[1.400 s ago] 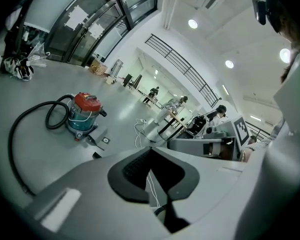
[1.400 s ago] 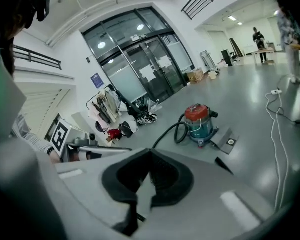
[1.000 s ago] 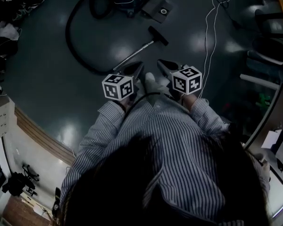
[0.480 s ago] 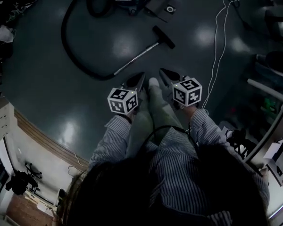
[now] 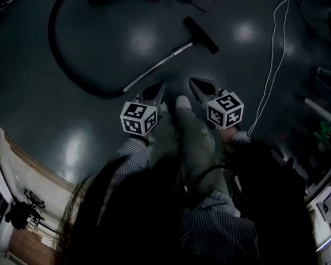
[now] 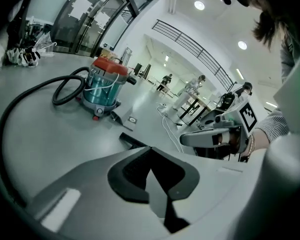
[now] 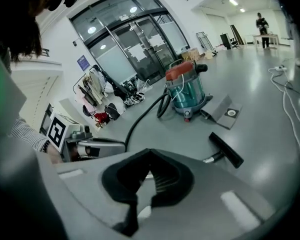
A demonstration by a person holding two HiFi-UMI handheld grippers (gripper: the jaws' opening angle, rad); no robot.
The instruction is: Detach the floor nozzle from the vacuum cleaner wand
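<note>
Now you are holding left gripper point(image 5: 157, 87) and right gripper point(image 5: 196, 83) pressed together, empty, hovering near wand point(image 5: 154, 68). Floor nozzle point(image 5: 201, 35) lying on floor point(image 5: 99, 48) beyond, joined to wand. Approach step; next calling for spreading jaws, bracing wand, gripping nozzle.

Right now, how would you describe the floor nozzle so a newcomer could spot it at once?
Start at the red-lidded vacuum canister and follow its black hose to the slim metal wand. The floor nozzle is the short black bar set across the wand's far end, unlike the flat grey plate beside the canister.
</note>
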